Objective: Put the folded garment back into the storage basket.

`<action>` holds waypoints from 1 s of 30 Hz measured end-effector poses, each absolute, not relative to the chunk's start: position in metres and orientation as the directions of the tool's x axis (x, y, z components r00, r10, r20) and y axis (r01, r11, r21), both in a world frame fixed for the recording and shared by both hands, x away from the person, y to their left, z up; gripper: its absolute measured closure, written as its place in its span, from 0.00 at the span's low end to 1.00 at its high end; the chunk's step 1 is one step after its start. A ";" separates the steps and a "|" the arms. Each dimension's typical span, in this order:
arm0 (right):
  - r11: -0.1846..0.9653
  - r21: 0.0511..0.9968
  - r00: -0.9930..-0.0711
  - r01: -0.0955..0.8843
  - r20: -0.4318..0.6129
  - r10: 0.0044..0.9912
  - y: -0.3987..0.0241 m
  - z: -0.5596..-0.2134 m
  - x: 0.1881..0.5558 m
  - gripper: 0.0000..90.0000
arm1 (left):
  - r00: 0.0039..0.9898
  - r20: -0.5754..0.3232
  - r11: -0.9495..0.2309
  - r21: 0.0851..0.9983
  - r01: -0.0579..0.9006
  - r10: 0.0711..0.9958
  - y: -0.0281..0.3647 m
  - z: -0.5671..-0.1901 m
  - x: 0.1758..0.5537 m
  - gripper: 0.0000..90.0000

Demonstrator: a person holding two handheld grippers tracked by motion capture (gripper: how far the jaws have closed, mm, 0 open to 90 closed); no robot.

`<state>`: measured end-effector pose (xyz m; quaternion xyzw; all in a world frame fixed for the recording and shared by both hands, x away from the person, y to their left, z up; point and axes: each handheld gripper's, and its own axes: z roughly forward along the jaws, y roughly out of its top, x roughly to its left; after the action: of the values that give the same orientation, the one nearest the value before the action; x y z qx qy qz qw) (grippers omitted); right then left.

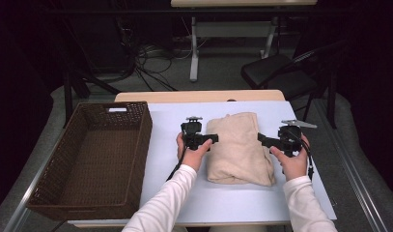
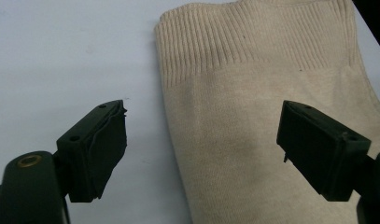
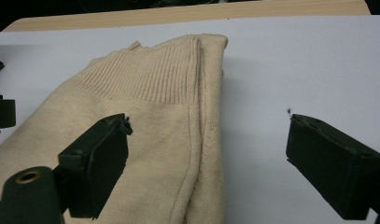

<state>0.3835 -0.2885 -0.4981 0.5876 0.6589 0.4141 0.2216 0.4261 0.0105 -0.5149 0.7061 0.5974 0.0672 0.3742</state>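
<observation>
The tabletop point(image 1: 184, 193) is pale wood along its far edge, covered by a white sheet. A folded beige knit sweater point(image 1: 239, 147) lies flat near the centre, its ribbed hem toward twelve o'clock. At nine o'clock sits a brown woven basket point(image 1: 49, 193), just beside the sheet's edge and well apart from the sweater.

- We take this for a lab or test room, not a home.
- We see loose cables point(image 1: 150, 58) on the grey floor point(image 1: 223, 72).
- A folding chair point(image 1: 281, 72) and another table point(image 1: 232, 24) stand behind.
</observation>
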 end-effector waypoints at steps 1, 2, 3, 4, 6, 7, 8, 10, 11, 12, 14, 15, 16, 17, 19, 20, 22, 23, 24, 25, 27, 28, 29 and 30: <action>-0.032 0.807 -0.211 0.590 0.192 0.959 -0.289 -0.499 0.384 0.15 | 0.276 -0.352 -0.008 0.605 0.796 0.894 0.010 -0.517 0.427 0.18; -0.037 0.805 -0.208 0.593 0.197 0.958 -0.289 -0.500 0.384 0.15 | 0.276 -0.355 -0.006 0.604 0.797 0.893 0.008 -0.519 0.427 0.18; -0.040 0.803 -0.207 0.595 0.201 0.957 -0.289 -0.501 0.384 0.15 | 0.280 -0.355 -0.012 0.601 0.799 0.892 0.007 -0.521 0.427 0.18; -0.037 0.802 -0.210 0.597 0.200 0.957 -0.289 -0.502 0.384 0.15 | 0.282 -0.356 -0.014 0.599 0.800 0.891 0.006 -0.523 0.427 0.18; -0.035 0.799 -0.208 0.600 0.198 0.958 -0.289 -0.504 0.385 0.15 | 0.287 -0.358 -0.019 0.596 0.803 0.888 0.005 -0.527 0.427 0.18; -0.036 0.798 -0.208 0.602 0.200 0.957 -0.289 -0.505 0.385 0.15 | 0.287 -0.362 -0.017 0.595 0.804 0.887 0.004 -0.529 0.427 0.18; -0.038 0.798 -0.209 0.601 0.203 0.957 -0.288 -0.505 0.385 0.15 | 0.283 -0.369 -0.010 0.592 0.806 0.885 0.003 -0.530 0.427 0.18; -0.037 0.797 -0.209 0.602 0.203 0.957 -0.288 -0.506 0.385 0.16 | 0.284 -0.382 -0.006 0.589 0.808 0.879 0.002 -0.532 0.427 0.18; -0.036 0.797 -0.210 0.603 0.202 0.957 -0.288 -0.506 0.385 0.16 | 0.287 -0.391 -0.003 0.588 0.809 0.875 0.001 -0.533 0.426 0.18; -0.035 0.796 -0.209 0.604 0.201 0.957 -0.288 -0.506 0.385 0.16 | 0.290 -0.394 -0.004 0.587 0.809 0.872 0.001 -0.534 0.426 0.18; -0.038 0.794 -0.207 0.606 0.204 0.957 -0.287 -0.507 0.385 0.16 | 0.287 -0.417 0.008 0.578 0.816 0.862 -0.001 -0.536 0.425 0.18; -0.038 0.793 -0.207 0.608 0.204 0.957 -0.287 -0.508 0.385 0.16 | 0.291 -0.428 0.007 0.572 0.820 0.856 -0.001 -0.537 0.425 0.18; -0.037 0.792 -0.208 0.609 0.205 0.956 -0.287 -0.508 0.386 0.16 | 0.294 -0.435 0.005 0.566 0.824 0.851 -0.002 -0.538 0.425 0.19; -0.039 0.791 -0.207 0.610 0.207 0.956 -0.287 -0.509 0.386 0.16 | 0.297 -0.436 0.002 0.564 0.825 0.850 -0.003 -0.539 0.424 0.19; -0.044 0.790 -0.206 0.612 0.212 0.955 -0.288 -0.509 0.386 0.16 | 0.299 -0.442 0.002 0.563 0.826 0.846 -0.005 -0.540 0.423 0.19; -0.047 0.789 -0.204 0.613 0.215 0.955 -0.288 -0.510 0.386 0.16 | 0.301 -0.441 -0.002 0.561 0.828 0.845 -0.006 -0.540 0.423 0.19; -0.051 0.789 -0.202 0.613 0.218 0.955 -0.289 -0.510 0.386 0.16 | 0.298 -0.445 0.003 0.559 0.829 0.844 -0.007 -0.542 0.422 0.19; -0.050 0.789 -0.204 0.612 0.218 0.954 -0.289 -0.510 0.387 0.16 | 0.298 -0.446 0.003 0.559 0.829 0.844 -0.007 -0.542 0.422 0.19; -0.052 0.788 -0.203 0.614 0.221 0.954 -0.289 -0.511 0.387 0.16 | 0.296 -0.450 0.007 0.559 0.829 0.842 -0.007 -0.543 0.421 0.19; -0.056 0.786 -0.201 0.616 0.226 0.953 -0.289 -0.511 0.387 0.16 | 0.294 -0.453 0.011 0.559 0.829 0.842 -0.007 -0.543 0.421 0.19; -0.060 0.780 -0.199 0.622 0.231 0.952 -0.289 -0.513 0.388 0.16 | 0.291 -0.457 0.017 0.559 0.829 0.841 -0.007 -0.544 0.420 0.19; -0.059 0.780 -0.201 0.624 0.232 0.952 -0.290 -0.514 0.388 0.16 | 0.289 -0.459 0.020 0.560 0.829 0.840 -0.008 -0.545 0.420 0.19; -0.058 0.777 -0.202 0.626 0.234 0.951 -0.290 -0.515 0.389 0.16 | 0.289 -0.462 0.021 0.557 0.830 0.839 -0.007 -0.546 0.420 0.19; -0.061 0.774 -0.200 0.630 0.238 0.950 -0.291 -0.516 0.389 0.16 | 0.286 -0.466 0.024 0.553 0.833 0.837 -0.007 -0.547 0.420 0.19</action>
<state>0.3891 -0.2907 -0.5158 0.6015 0.6569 0.4106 0.1949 0.4195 -0.0075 -0.5468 0.6987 0.5976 0.0027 0.3934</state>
